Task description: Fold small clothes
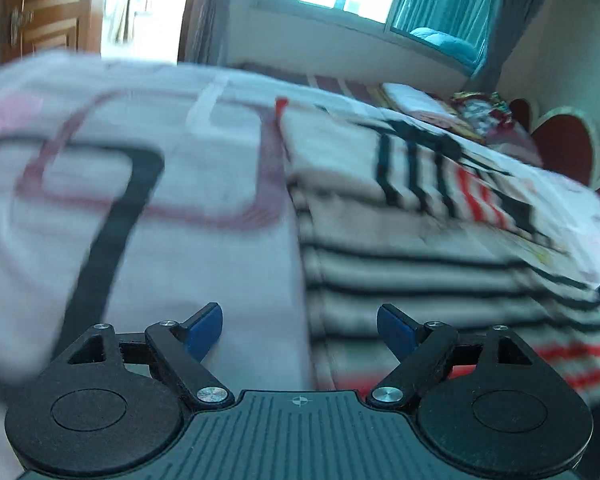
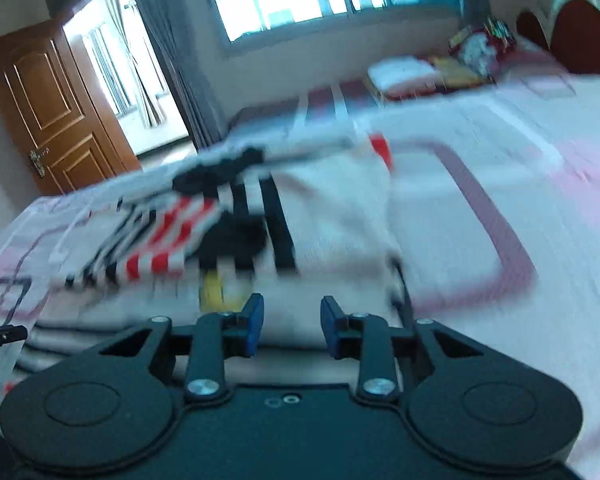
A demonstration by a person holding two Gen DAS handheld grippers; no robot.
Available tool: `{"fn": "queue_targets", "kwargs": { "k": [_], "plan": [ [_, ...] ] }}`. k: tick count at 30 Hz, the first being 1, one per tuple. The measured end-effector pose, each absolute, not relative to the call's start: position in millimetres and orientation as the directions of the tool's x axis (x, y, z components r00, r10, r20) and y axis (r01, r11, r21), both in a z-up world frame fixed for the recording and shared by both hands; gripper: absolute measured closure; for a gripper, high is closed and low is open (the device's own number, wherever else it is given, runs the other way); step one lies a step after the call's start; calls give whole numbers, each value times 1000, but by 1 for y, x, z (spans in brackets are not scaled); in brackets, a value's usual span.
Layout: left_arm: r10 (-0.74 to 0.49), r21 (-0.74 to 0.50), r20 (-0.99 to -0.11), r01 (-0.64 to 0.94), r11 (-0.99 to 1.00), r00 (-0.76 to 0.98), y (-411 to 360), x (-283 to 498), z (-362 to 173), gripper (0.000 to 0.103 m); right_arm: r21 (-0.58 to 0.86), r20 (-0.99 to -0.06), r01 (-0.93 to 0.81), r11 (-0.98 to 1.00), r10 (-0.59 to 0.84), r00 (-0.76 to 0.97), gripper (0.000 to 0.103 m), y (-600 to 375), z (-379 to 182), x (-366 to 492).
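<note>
The fingers of the left gripper [image 1: 300, 330] stand wide apart and grip nothing; the fingers of the right gripper [image 2: 292, 330] stand apart too, more narrowly, also bare. The striped shirt [image 1: 420, 240] lies on the bed [image 1: 120, 184], ahead of the right fingers and ahead and to the right of the left ones, its near hem just beyond both. This looks like the reach before a fold. Next, each gripper needs to settle on an edge and pinch it; blur hides the layers.
</note>
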State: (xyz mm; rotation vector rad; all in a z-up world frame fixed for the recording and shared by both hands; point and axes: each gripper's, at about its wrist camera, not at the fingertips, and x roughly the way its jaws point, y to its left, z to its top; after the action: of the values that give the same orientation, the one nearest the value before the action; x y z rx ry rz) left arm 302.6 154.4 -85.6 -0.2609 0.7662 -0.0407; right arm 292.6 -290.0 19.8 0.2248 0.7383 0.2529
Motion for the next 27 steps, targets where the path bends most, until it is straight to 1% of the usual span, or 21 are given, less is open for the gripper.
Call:
{"fn": "queue_targets", "kwargs": {
  "k": [1, 2, 5, 7, 10, 13, 15, 19, 21, 22, 23, 25, 27],
  "plan": [
    [-158, -280, -685, -56, 958, 712, 154, 290, -88, 36, 299, -649, -136, 945, 306, 697, 72, -296, 17, 284],
    [-181, -309, -684, -56, 949, 707, 154, 278, -89, 39, 311, -661, -127, 942, 310, 683, 72, -301, 14, 270],
    [-298, -444, -669, -45, 895, 682, 157, 246, -95, 40, 336, -686, -90, 937, 309, 658, 73, -313, 7, 229],
    [-359, -509, -648, -32, 860, 671, 154, 232, -100, 40, 357, -686, -70, 931, 313, 657, 74, -315, 6, 206],
    [-467, -633, -604, -32, 774, 645, 148, 215, -111, 40, 442, -680, -37, 896, 362, 638, 74, -321, 0, 177],
    [-518, -695, -563, -31, 718, 644, 141, 197, -120, 40, 578, -655, 42, 815, 433, 619, 73, -335, -10, 151],
    [-562, -765, -516, -52, 642, 646, 140, 191, -131, 40, 606, -650, 63, 793, 448, 614, 73, -337, -15, 134],
    [-600, -813, -470, -53, 580, 647, 139, 197, -140, 41, 731, -582, 87, 677, 552, 597, 73, -341, -30, 114],
    [-622, -826, -465, -57, 560, 630, 137, 205, -144, 56, 768, -552, 101, 632, 573, 606, 73, -342, -36, 115],
    [-627, -826, -475, -67, 560, 617, 135, 210, -147, 68, 787, -536, 107, 608, 586, 608, 72, -342, -38, 117],
    [-627, -821, -487, -76, 565, 608, 132, 214, -151, 75, 806, -518, 110, 582, 602, 608, 72, -342, -41, 121],
    [-616, -815, -497, -86, 572, 610, 129, 218, -154, 85, 831, -499, 132, 540, 621, 605, 74, -341, -45, 127],
    [-603, -817, -501, -109, 567, 621, 130, 217, -158, 95, 832, -498, 124, 541, 629, 598, 80, -338, -44, 127]
  ]
}}
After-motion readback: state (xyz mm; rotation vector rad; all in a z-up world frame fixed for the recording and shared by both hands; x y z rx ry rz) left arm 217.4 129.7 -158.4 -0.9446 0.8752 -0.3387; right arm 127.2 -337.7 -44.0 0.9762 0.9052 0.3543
